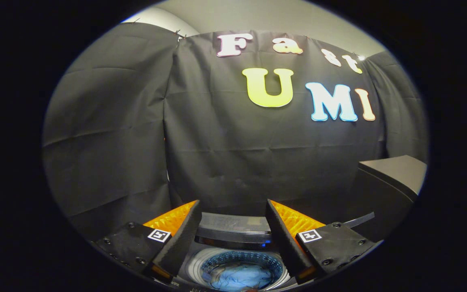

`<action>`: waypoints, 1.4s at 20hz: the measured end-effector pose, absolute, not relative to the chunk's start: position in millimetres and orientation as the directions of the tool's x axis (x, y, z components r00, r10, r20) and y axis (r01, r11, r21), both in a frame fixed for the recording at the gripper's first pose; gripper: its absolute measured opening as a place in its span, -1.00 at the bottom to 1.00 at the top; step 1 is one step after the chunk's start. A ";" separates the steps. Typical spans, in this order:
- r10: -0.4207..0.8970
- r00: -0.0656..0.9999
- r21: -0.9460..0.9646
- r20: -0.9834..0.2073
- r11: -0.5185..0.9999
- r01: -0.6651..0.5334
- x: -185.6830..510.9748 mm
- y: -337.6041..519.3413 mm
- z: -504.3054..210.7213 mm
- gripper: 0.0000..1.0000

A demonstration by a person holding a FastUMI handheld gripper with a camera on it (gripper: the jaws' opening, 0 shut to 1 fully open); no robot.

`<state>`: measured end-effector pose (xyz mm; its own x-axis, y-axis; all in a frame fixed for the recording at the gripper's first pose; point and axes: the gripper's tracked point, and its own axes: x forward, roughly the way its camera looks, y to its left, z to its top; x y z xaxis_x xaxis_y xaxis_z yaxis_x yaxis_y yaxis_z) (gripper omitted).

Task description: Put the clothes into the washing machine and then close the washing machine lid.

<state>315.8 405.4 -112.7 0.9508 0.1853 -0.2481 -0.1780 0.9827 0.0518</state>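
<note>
My gripper (233,205) is open, its two fingers spread wide with nothing between them. Below and between the fingers I look down into a top-loading washing machine (233,233). Its round drum (237,269) is open to view, and light blue clothes (239,278) lie bunched at the bottom of it. The machine's dark back panel runs across just beyond the drum, under the fingertips. The lid (395,168) appears as a dark slab standing up beyond the right finger. The gripper hangs above the machine, apart from the drum and the clothes.
Black cloth walls close the booth straight ahead and on both sides, right behind the machine. A pale wall or ceiling shows above the cloth.
</note>
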 end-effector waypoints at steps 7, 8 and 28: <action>0.195 0.919 0.030 -0.343 0.980 -0.197 268.0 397.9 -158.6 0.98; 0.199 0.919 0.033 -0.341 0.979 -0.200 263.8 399.1 -156.6 0.98; 0.172 0.984 0.039 -0.052 0.985 -0.171 146.9 273.1 17.9 0.97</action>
<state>146.9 273.1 17.9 0.9837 0.1725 -0.0515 -0.1706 0.9846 0.0390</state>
